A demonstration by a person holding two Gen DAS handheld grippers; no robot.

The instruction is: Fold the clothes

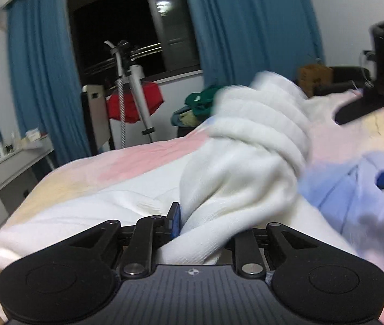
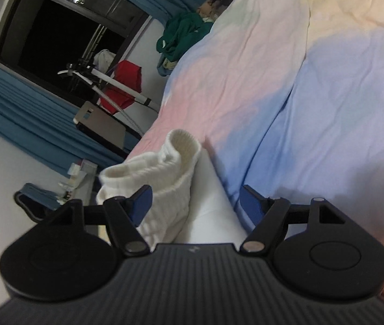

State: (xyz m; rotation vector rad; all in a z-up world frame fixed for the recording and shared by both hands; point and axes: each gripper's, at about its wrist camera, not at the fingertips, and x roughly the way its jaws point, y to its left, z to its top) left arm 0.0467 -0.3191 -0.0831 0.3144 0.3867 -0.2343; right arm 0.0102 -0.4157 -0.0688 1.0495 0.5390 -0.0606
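White ribbed knit sweater lay bunched on bed, soft, light, floppy; best taken at cuff or hem. Left gripper jaws clenched on its fabric. Right gripper jaws spread, sleeve cuff between, ungripped. Green clothes pile, garment steamer well apart, not obstructing.

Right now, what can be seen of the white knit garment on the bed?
The white knit garment is soft, ribbed cream-white fabric, bunched and partly lifted off the pastel bedsheet. The left gripper is shut on a fold of it near the camera. In the right wrist view a ribbed open cuff stands up beside the right gripper, whose fingers are spread with the fabric between them, not pinched. The rest lies flat on the bed.
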